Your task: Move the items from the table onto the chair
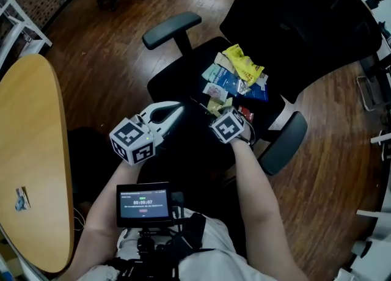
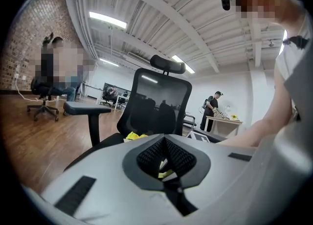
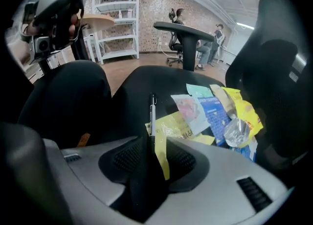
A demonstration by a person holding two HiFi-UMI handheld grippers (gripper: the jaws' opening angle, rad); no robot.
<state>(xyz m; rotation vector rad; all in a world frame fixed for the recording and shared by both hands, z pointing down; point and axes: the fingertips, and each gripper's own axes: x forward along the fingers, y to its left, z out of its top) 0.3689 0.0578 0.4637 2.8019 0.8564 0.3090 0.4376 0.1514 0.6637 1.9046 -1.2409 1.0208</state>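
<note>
Straddling a pen [image 3: 152, 111] and yellow packet [image 3: 176, 128] on the chair [image 1: 177, 72], lower centre, with the right hand-held gripper [image 3: 154, 158] wide open. Holding the left hand-held gripper [image 2: 165, 158] closed, empty.

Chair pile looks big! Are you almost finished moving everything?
Nearly. Done: a heap of packets lies on the chair. In hand: the right claw stands open above it, a pen and a yellow packet between its jaws. Left: one small item on the table; the left claw is empty.
</note>
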